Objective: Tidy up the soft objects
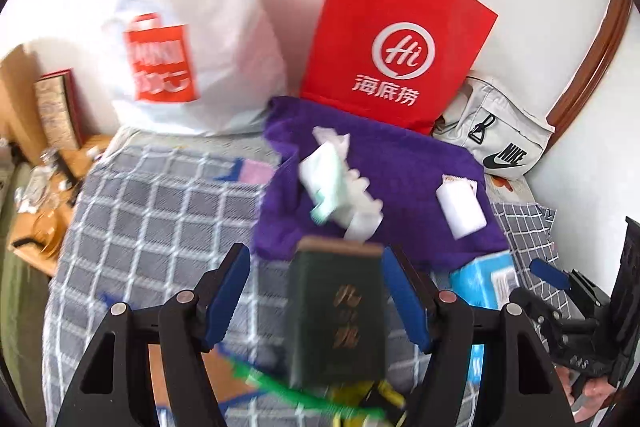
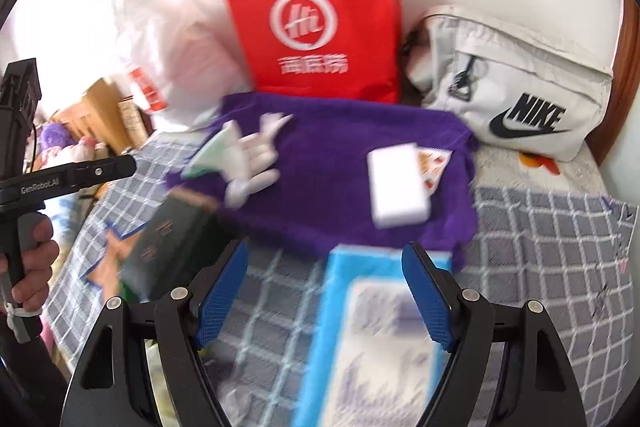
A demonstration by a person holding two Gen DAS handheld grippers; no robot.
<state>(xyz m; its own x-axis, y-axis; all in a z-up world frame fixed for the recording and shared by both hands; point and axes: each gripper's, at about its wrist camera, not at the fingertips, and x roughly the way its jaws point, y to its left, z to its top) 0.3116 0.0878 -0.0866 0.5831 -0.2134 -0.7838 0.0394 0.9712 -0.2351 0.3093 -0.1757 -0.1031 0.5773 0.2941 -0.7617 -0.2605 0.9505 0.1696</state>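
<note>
A purple towel point(image 1: 404, 183) point(image 2: 340, 179) lies on the checked bed. On it are a white-green crumpled glove point(image 1: 340, 183) point(image 2: 248, 155) and a white sponge block point(image 1: 460, 211) point(image 2: 396, 183). A dark green book point(image 1: 338, 311) point(image 2: 164, 239) lies between the open jaws of my left gripper point(image 1: 316, 295), untouched on the left side. A blue tissue pack point(image 2: 380, 339) point(image 1: 484, 283) lies between the open jaws of my right gripper point(image 2: 324, 295). The right gripper also shows in the left wrist view point(image 1: 560, 287).
A red paper bag point(image 1: 396, 39) point(image 2: 316, 19), a white plastic bag point(image 1: 188, 27) and a white Nike pouch point(image 1: 496, 139) point(image 2: 516, 87) stand against the wall. A wooden side table point(image 1: 44, 195) with clutter is left of the bed. Green and yellow items point(image 1: 320, 399) lie near the left gripper.
</note>
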